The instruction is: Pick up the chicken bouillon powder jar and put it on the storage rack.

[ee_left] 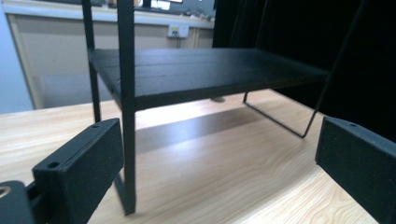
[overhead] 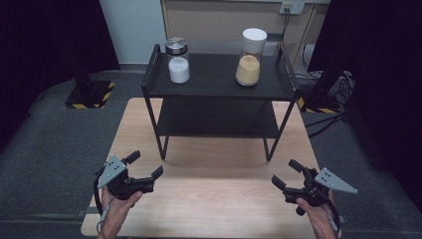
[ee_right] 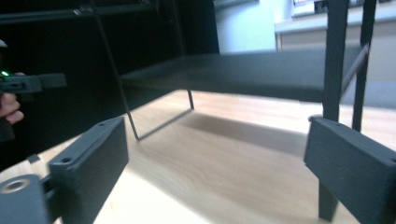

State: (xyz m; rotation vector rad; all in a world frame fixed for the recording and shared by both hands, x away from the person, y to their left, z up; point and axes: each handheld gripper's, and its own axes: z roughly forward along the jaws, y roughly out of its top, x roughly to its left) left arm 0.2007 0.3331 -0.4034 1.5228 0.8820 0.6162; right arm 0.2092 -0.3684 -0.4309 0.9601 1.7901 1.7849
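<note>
Glass jars, one with white powder (overhead: 178, 60) and one with tan grains (overhead: 250, 50), stand on the black rack (overhead: 219, 82) well ahead of both tools. Left tool (overhead: 144, 168) and right tool (overhead: 287, 174) hover wide open, empty. Probably slippery, breakable; grip mid-body.

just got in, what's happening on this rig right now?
Nothing is being handled yet. A person holds the left gripper and right gripper over the near end of the light wooden table, both open and empty. Ahead stands a black two-tier metal rack. On its top shelf sit a glass jar of white powder with a silver lid and a taller glass jar of tan powder with a white lid, both untouched.
</note>
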